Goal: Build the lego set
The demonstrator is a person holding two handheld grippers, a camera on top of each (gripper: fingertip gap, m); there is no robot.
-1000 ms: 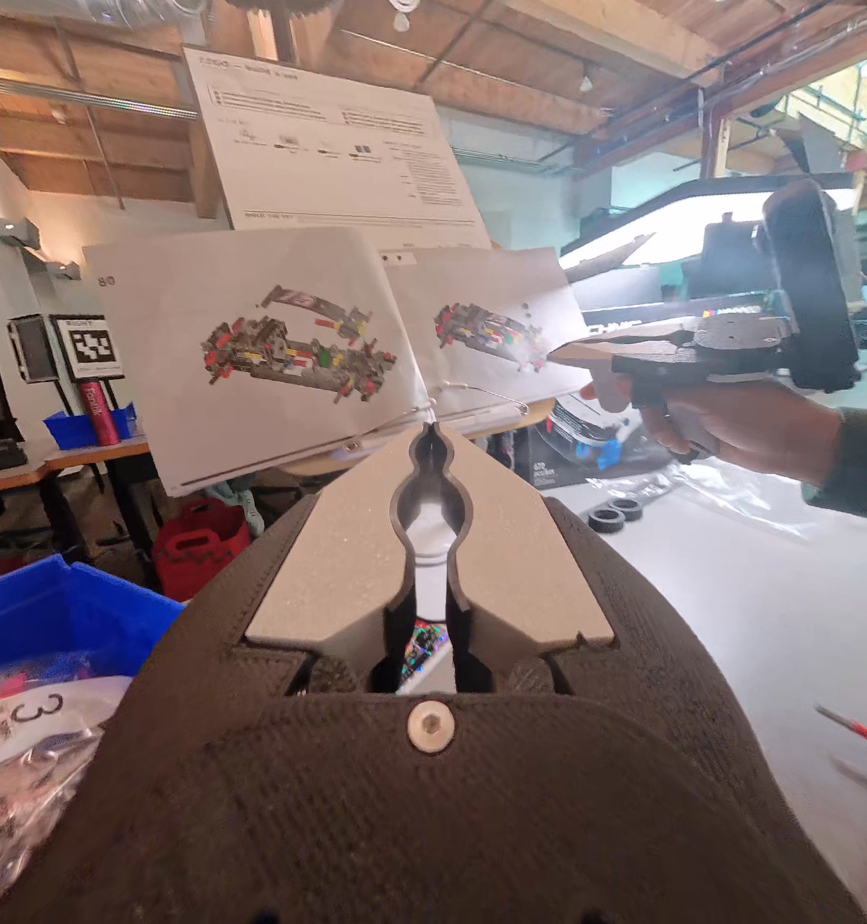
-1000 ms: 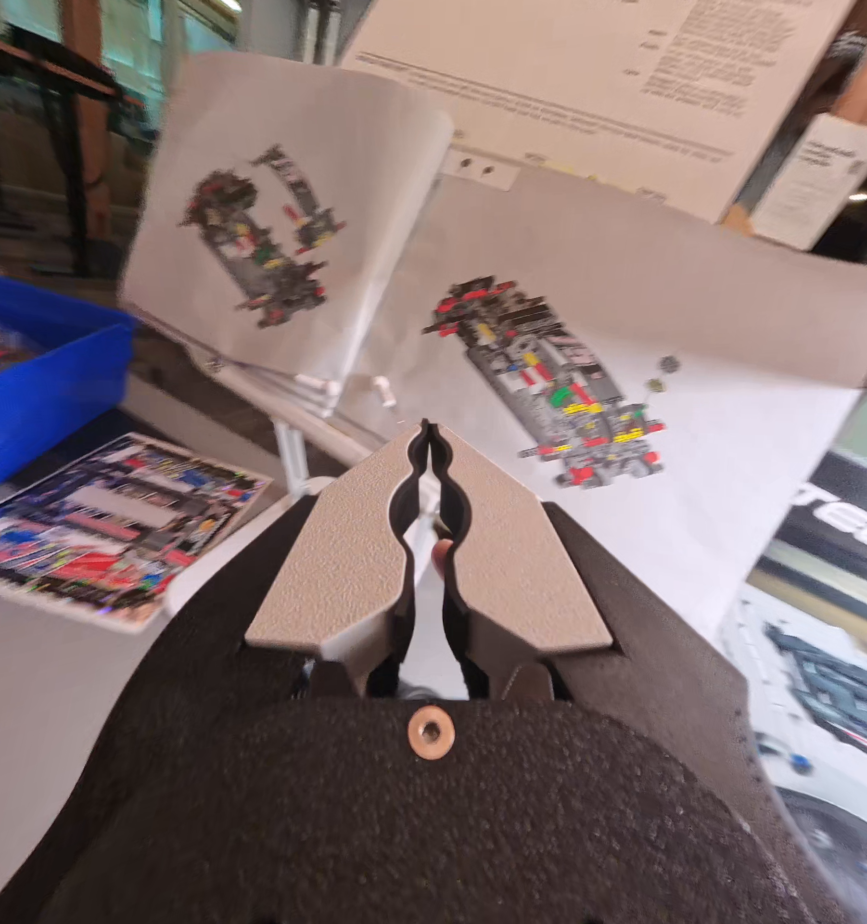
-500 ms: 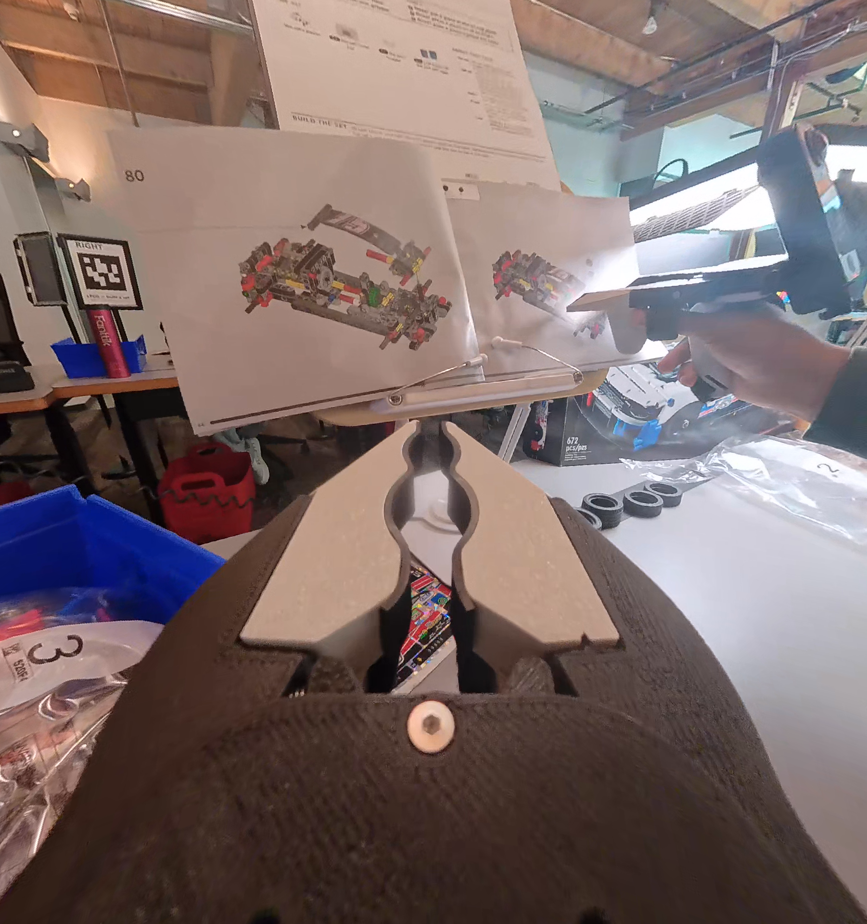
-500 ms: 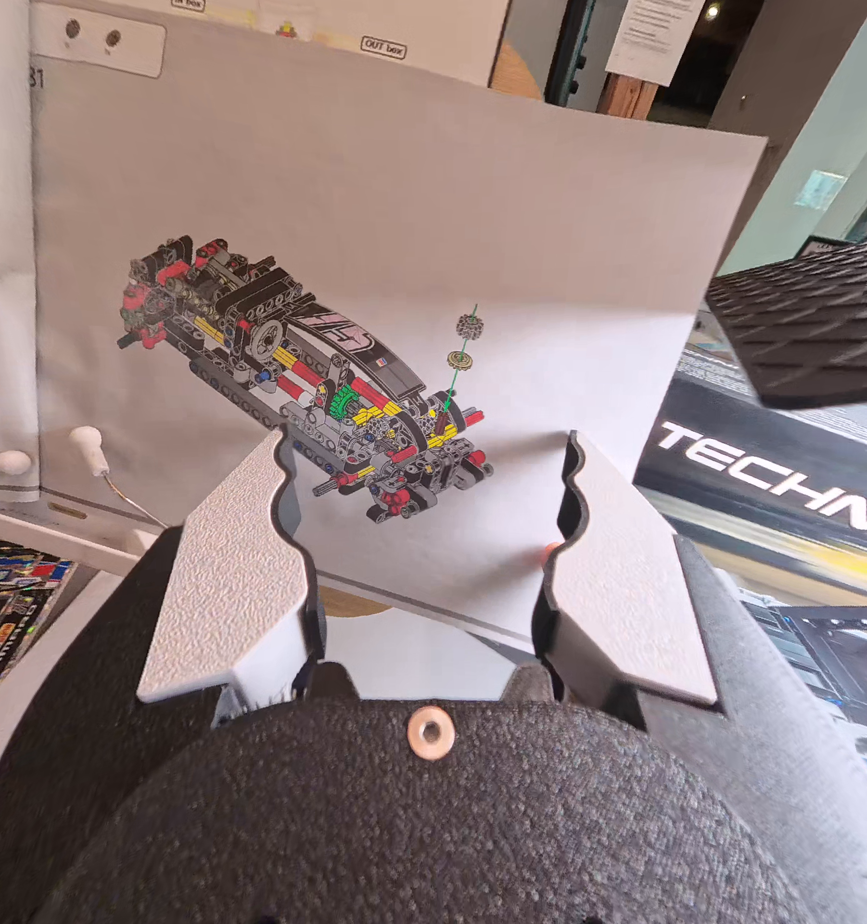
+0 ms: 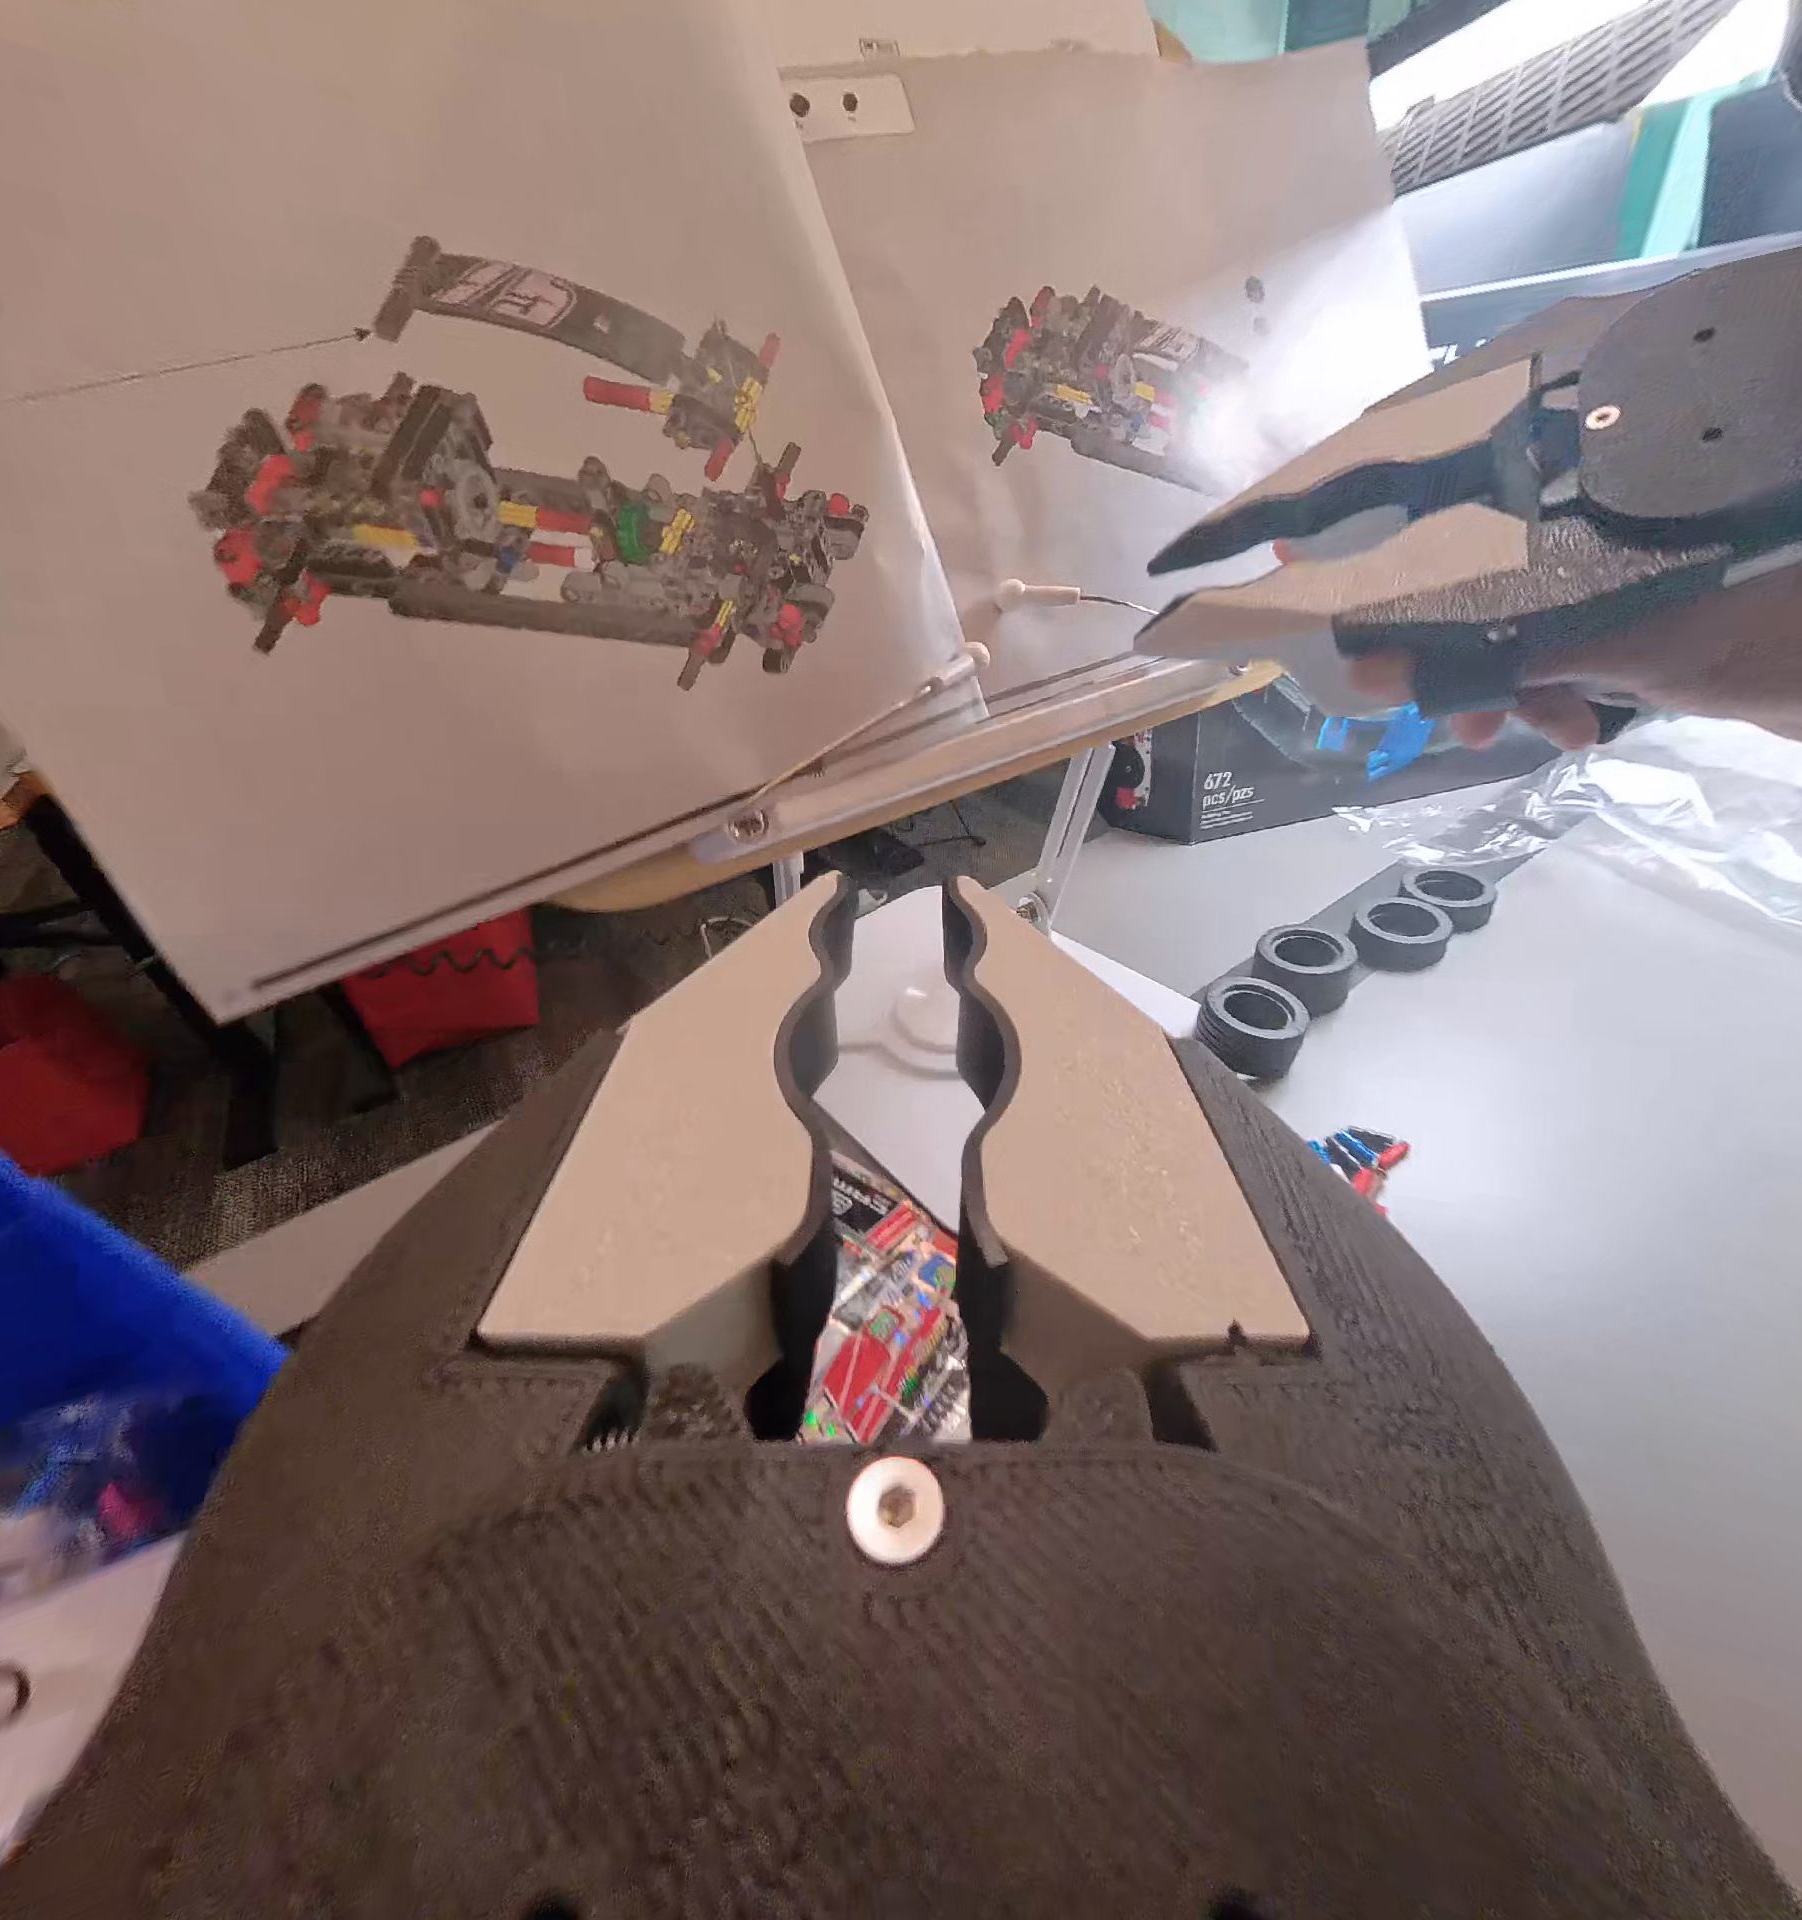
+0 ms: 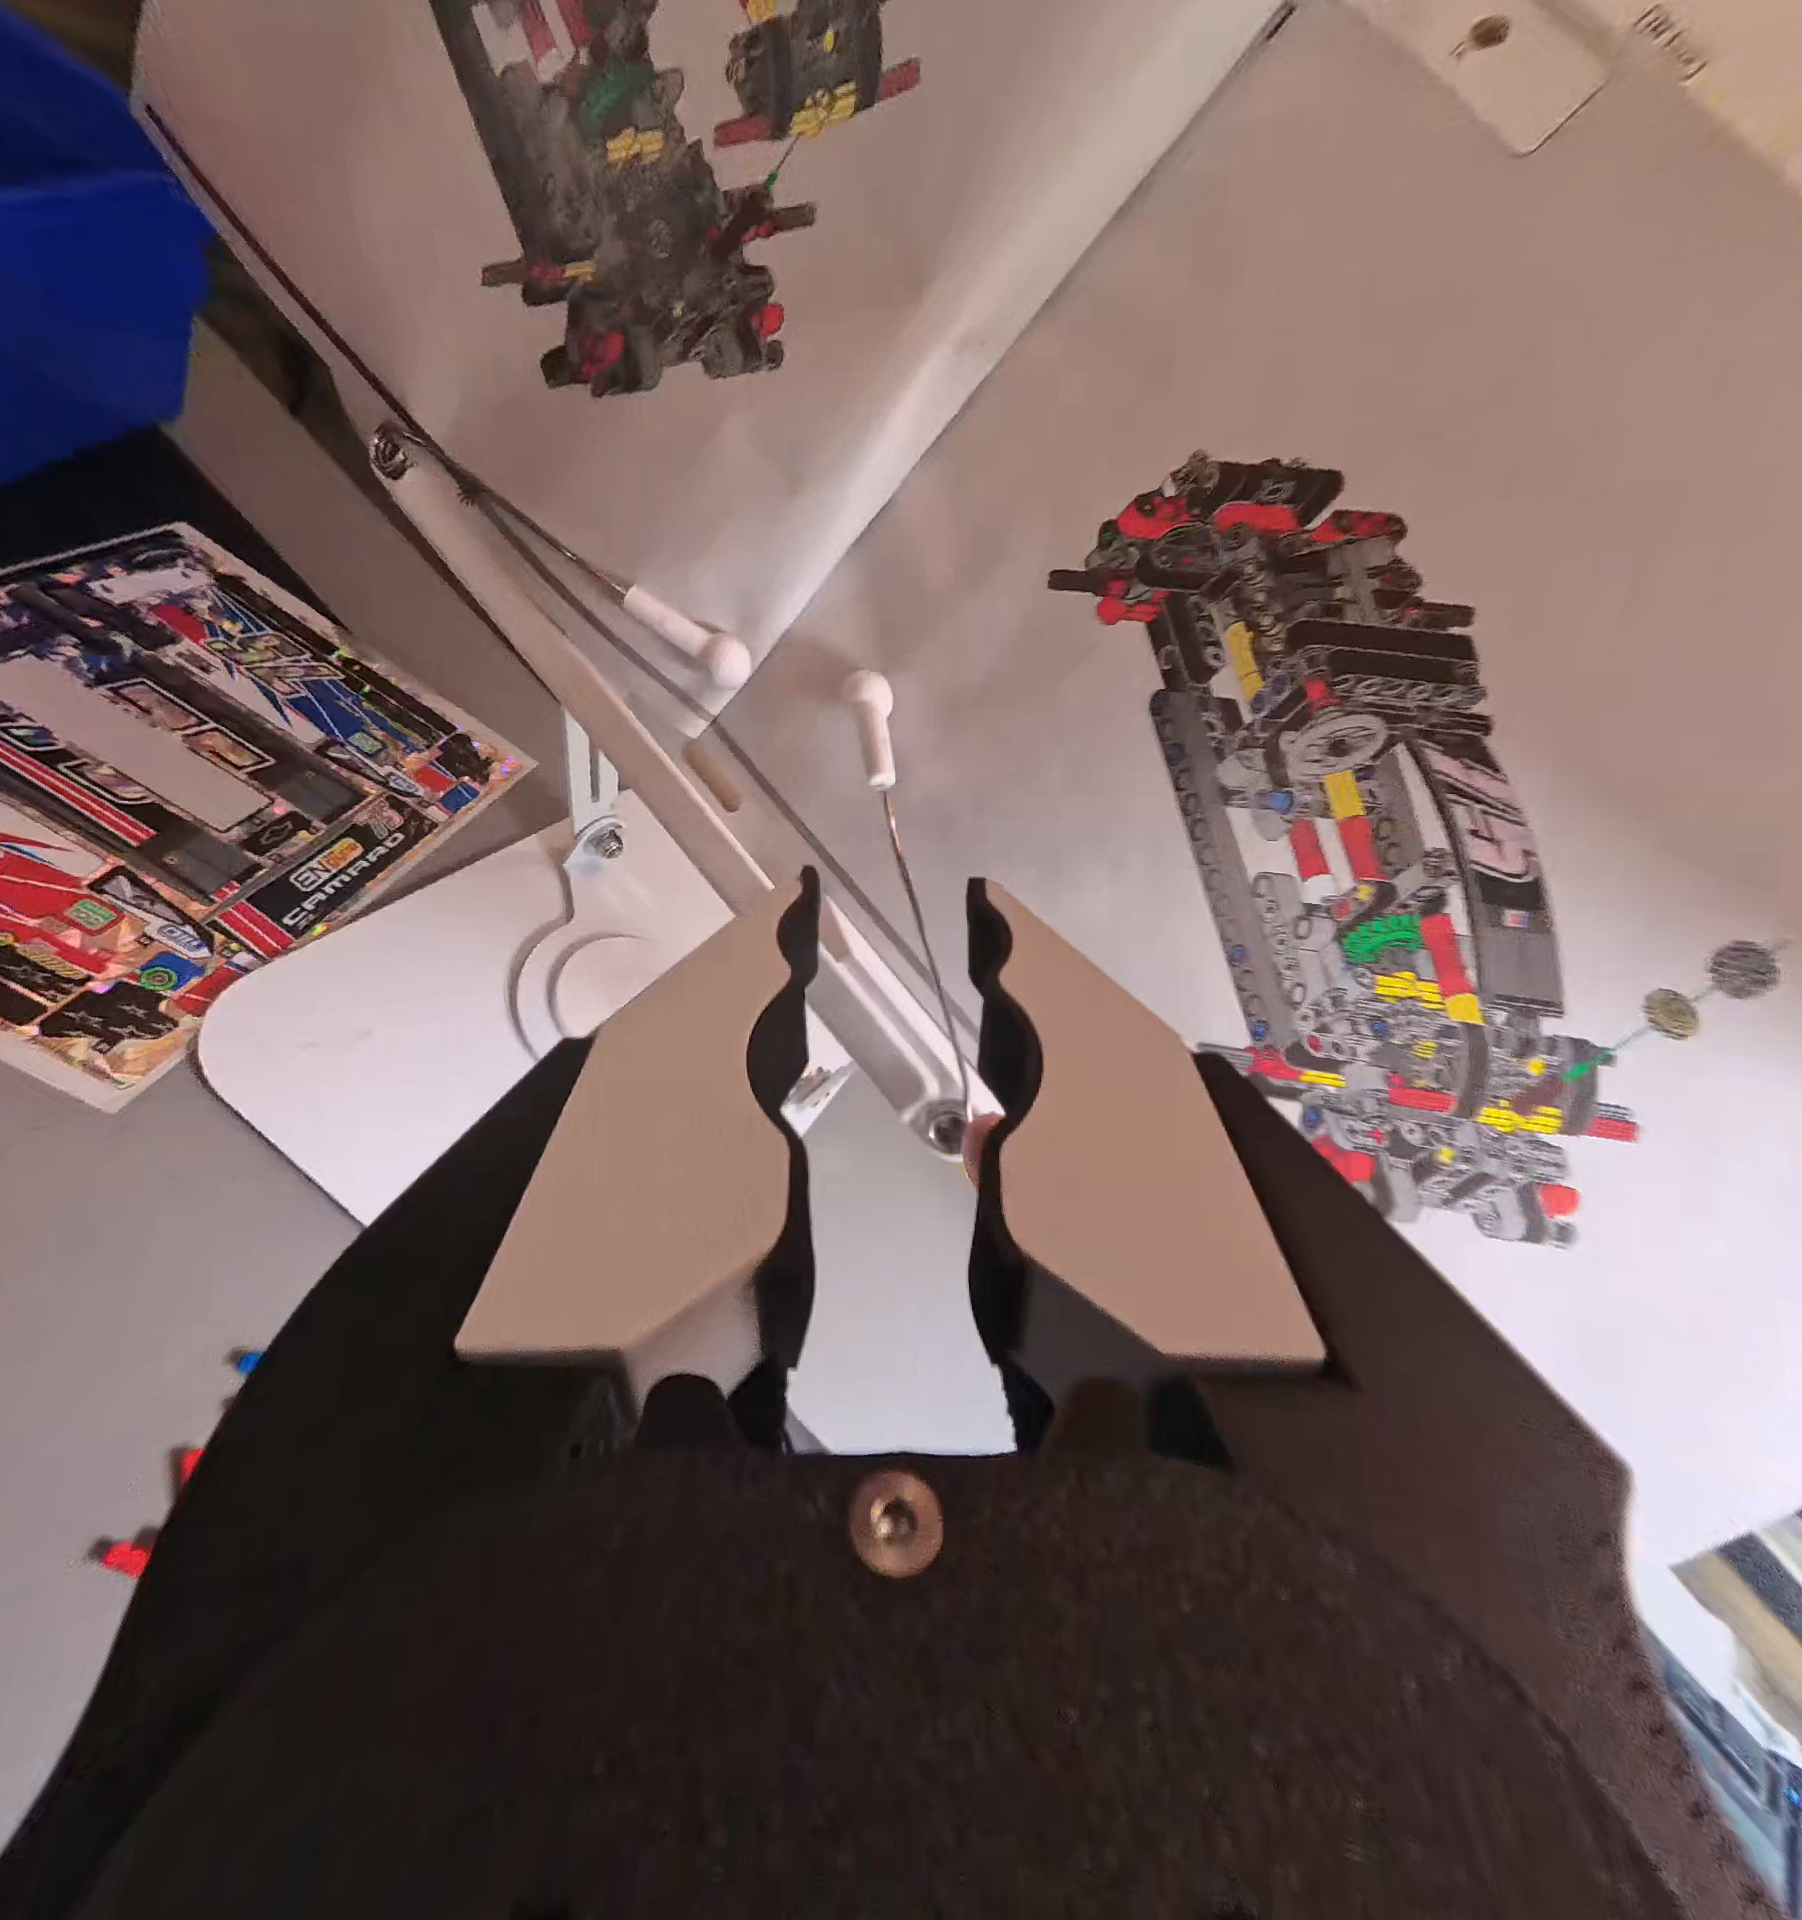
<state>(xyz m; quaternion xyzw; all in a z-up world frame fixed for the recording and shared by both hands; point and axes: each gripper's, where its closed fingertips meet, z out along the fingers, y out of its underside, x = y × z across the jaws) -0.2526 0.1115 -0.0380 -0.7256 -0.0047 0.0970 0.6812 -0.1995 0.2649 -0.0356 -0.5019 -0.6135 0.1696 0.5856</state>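
The instruction booklet stands open on a white stand; its left page [image 5: 409,468] and right page [image 5: 1115,364] each show the car chassis. My left gripper [image 5: 895,899] is slightly open and empty, pointing at the stand's lower edge. My right gripper [image 6: 895,899] is partly open at the stand's ledge, rolled to one side. The thin wire page holder [image 6: 918,894] passes between its fingers without being clamped. From the left wrist view the right gripper [image 5: 1151,608] is beside the right page's lower edge. Several black tyres [image 5: 1312,956] lie in a row on the table.
A shiny sticker sheet [image 6: 149,810] lies on the table by the stand's base [image 6: 409,1039]. A blue bin [image 5: 66,1299] with bagged parts is at left. A black set box [image 5: 1292,769], a clear plastic bag [image 5: 1707,831] and small loose pieces [image 5: 1354,1153] are at right. Left tips to right tips: about 15 centimeters.
My left gripper came closer to the booklet and its jaws parted slightly. My right gripper opened wide, then narrowed, rolled over and moved down to the wire page holder.
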